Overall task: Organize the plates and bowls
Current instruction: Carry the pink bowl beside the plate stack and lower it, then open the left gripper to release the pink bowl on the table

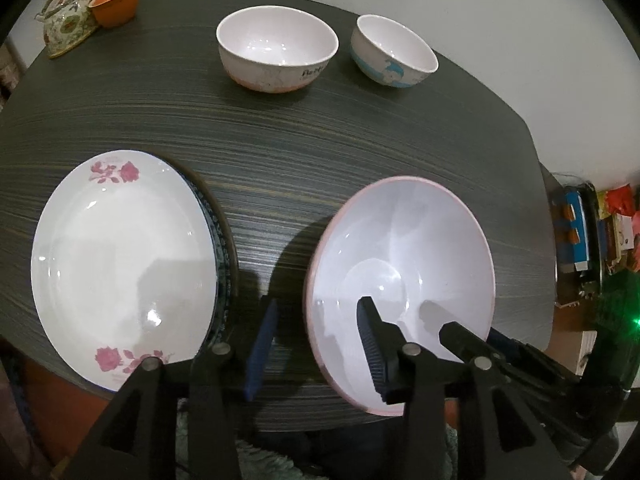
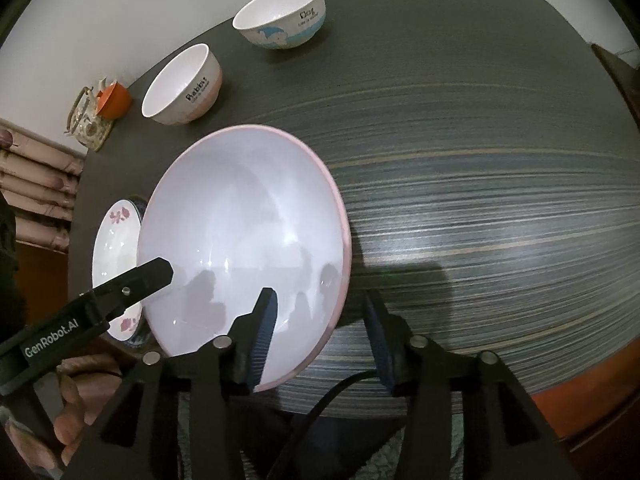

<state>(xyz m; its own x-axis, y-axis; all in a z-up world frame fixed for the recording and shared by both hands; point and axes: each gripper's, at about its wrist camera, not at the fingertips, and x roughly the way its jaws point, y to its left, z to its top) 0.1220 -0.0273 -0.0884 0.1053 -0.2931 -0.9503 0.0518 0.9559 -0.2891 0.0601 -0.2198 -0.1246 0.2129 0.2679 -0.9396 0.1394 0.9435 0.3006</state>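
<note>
Left wrist view, left gripper [image 1: 316,344] parted astride rim of pink-rimmed bowl [image 1: 404,240], pads clear, right gripper [image 2: 320,340] likewise parted, rose plate [image 1: 120,256] beside on table [image 1: 320,140].

wrist views, steeply downward, sharing pink-rimmed bowl [image 1: 400,256]

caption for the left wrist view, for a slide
Left gripper open astride the near rim of the large pink-rimmed bowl, beside stacked plates.

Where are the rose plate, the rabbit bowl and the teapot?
Rose plate [image 1: 120,256]: left wrist view, on its white centre.
Rabbit bowl [image 2: 176,84]: right wrist view, on its inner wall.
Teapot [image 1: 66,24]: left wrist view, on its patterned body.
</note>
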